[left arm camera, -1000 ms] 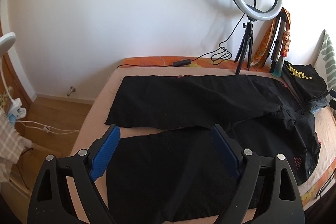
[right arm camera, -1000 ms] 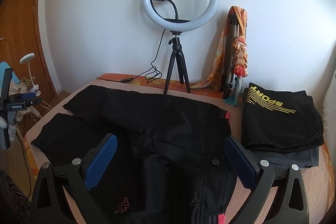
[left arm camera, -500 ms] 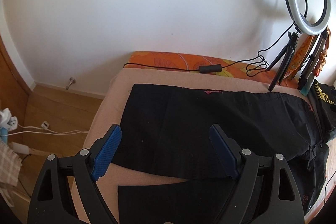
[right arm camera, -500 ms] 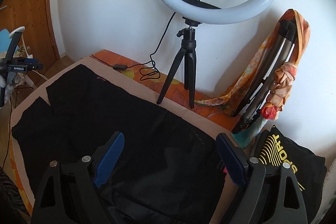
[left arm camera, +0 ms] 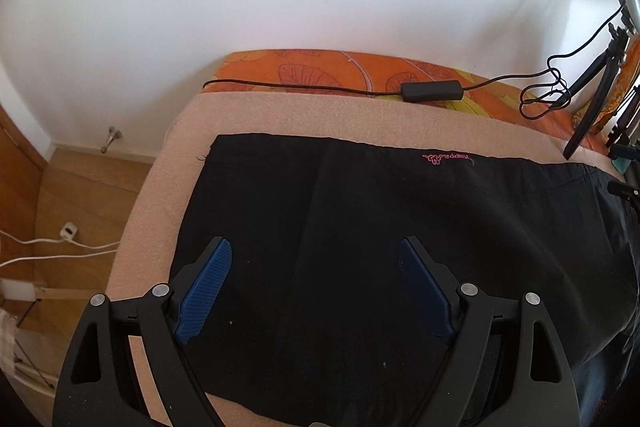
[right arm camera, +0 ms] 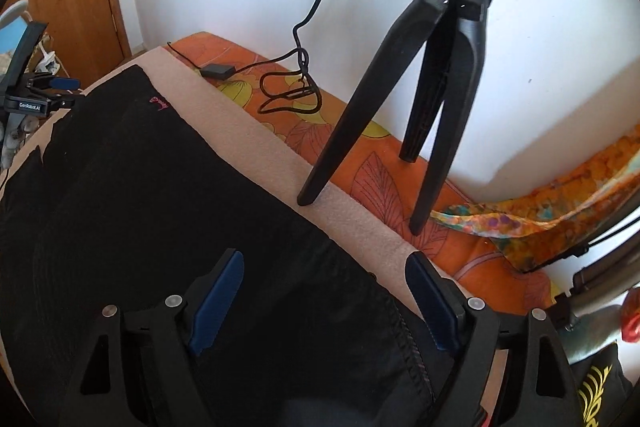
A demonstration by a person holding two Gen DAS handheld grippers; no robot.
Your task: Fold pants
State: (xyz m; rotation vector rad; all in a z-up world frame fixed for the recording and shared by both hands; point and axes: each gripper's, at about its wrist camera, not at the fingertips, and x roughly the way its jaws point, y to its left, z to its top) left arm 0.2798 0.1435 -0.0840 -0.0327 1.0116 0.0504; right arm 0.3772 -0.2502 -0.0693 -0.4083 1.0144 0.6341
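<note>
Black pants (left arm camera: 360, 227) lie spread flat on a beige blanket (left arm camera: 304, 115); a small pink logo (left arm camera: 448, 159) marks the far leg near its hem. My left gripper (left arm camera: 316, 259) is open, low over that far leg near the hem end. The pants also show in the right wrist view (right arm camera: 168, 195). My right gripper (right arm camera: 324, 271) is open, low over the far edge of the pants near the waist end. The left gripper also shows in the right wrist view (right arm camera: 44, 95) at far left.
A black tripod (right arm camera: 420, 87) of a ring light stands on the orange sheet (right arm camera: 368, 163) just beyond the pants. Its cable and inline switch (left arm camera: 432, 91) lie along the wall side. A folded black garment with yellow print (right arm camera: 596, 391) lies at right. Wood floor (left arm camera: 80, 207) lies left.
Both grippers have moved forward and down towards the far leg and far edge of the pants. The ring light has left both views. Jaws have stayed open.
</note>
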